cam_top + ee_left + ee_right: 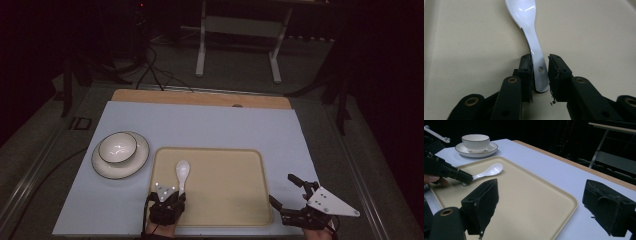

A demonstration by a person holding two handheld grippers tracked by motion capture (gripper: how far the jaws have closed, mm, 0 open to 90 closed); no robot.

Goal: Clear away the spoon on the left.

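Left tongs (pixel 540 75) stand slightly parted around the spoon (pixel 534 45) handle, one pad touching, the other just clear, so nothing is gripped. If I lift now, I risk dragging it. Glossy white spoon lies near the tray's (pixel 240 160) left edge. Right tongs (pixel 549 207) gape empty.

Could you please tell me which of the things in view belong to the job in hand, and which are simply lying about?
In the job:
- white spoon, its handle end between the left gripper jaws
- beige tray, on which the spoon lies

Lying about:
- bowl on its saucer, left of the tray
- right gripper, open, holding nothing
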